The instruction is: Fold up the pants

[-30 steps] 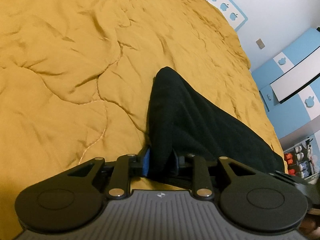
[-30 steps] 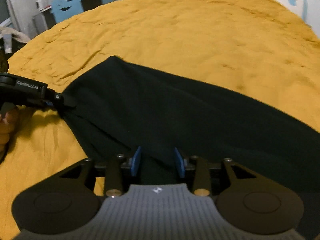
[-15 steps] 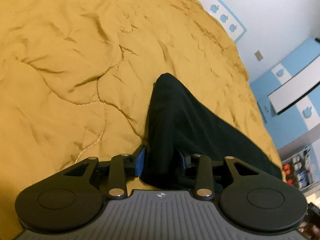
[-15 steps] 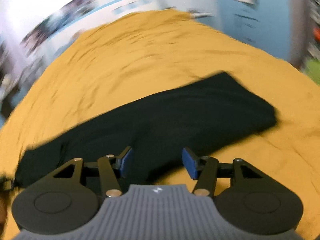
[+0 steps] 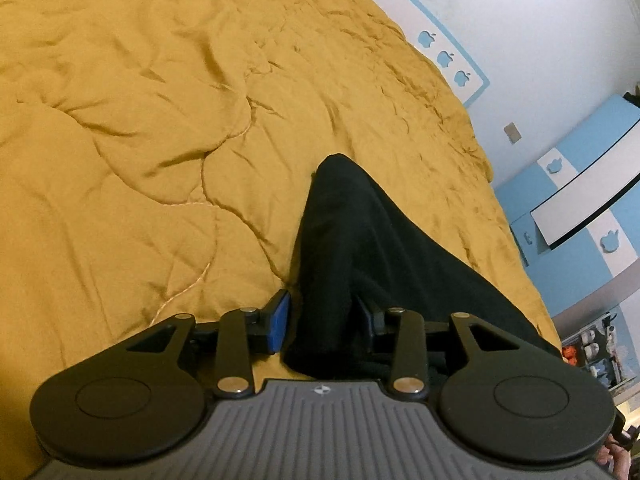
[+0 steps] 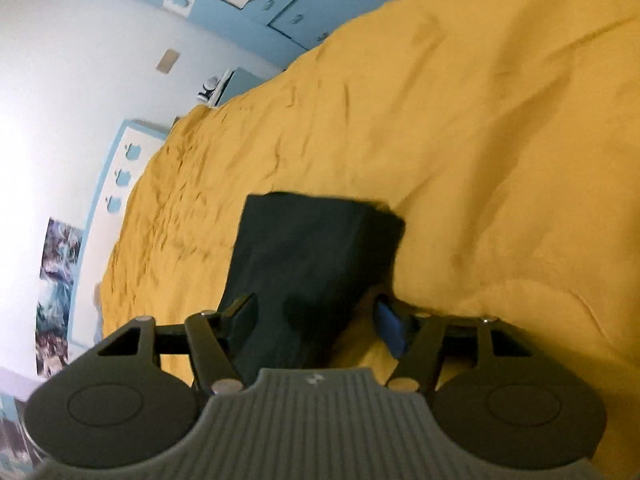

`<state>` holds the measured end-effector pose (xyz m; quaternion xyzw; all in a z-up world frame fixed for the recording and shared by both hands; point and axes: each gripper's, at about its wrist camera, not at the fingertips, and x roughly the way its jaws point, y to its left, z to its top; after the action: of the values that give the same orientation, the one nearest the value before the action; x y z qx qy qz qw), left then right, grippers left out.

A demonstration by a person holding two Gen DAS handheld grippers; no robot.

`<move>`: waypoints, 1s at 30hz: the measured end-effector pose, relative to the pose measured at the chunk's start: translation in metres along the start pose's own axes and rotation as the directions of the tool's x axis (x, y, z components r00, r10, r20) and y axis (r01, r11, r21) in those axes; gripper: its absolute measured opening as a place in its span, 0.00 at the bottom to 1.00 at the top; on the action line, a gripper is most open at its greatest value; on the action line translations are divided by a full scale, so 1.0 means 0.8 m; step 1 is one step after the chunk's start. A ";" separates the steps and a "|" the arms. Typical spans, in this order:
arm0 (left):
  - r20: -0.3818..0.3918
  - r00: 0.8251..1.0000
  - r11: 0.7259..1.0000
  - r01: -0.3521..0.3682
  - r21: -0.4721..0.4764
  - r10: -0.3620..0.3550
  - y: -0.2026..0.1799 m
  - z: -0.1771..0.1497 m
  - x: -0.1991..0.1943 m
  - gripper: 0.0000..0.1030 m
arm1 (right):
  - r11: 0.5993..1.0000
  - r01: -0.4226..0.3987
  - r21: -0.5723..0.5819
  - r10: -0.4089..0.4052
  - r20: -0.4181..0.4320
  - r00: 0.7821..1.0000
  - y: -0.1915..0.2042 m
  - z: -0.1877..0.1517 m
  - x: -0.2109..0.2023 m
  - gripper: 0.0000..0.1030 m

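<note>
Black pants point(image 5: 360, 240) lie on a mustard-yellow quilt point(image 5: 140, 140). In the left wrist view my left gripper point(image 5: 324, 320) is open; the cloth's near end lies between its jaws, with a gap beside the left blue pad point(image 5: 278, 322). In the right wrist view the pants point(image 6: 308, 256) show as a folded dark slab with a squared far end. My right gripper point(image 6: 316, 320) is wide open, its fingers either side of the cloth's near edge without pinching it.
The quilt point(image 6: 480, 140) covers the whole bed. A white wall with a blue apple border point(image 5: 448, 56) runs along the far bed edge. Blue and white cabinets point(image 5: 580, 200) stand at the right, and shelves of small items point(image 5: 592, 344) lie beyond the bed corner.
Both grippers have opened and let go of the pants. The right gripper has swung round to a new angle, and the cloth now lies slack on the quilt.
</note>
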<state>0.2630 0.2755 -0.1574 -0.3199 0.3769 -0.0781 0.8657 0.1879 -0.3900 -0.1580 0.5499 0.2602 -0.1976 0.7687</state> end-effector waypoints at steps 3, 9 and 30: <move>0.009 1.000 1.000 0.006 -0.010 -0.006 -0.001 -0.002 -0.002 0.43 | 0.999 0.011 -0.053 -0.012 -0.018 1.000 0.003 0.005 0.014 0.18; 0.132 0.981 0.989 -0.142 -0.031 0.145 -0.027 0.011 -0.041 0.45 | 0.994 -0.076 -0.077 0.074 -0.029 0.997 0.002 0.017 0.010 0.11; -0.135 0.990 0.744 0.071 0.665 0.026 -0.483 -0.217 0.139 0.57 | 0.957 -0.271 -0.107 0.262 -0.089 0.961 -0.047 0.033 0.018 0.08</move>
<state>0.2600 -0.1550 -0.0760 0.0126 0.3780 -0.2397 0.8942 0.1819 -0.4272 -0.1879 0.5405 0.2233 -0.0561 0.8093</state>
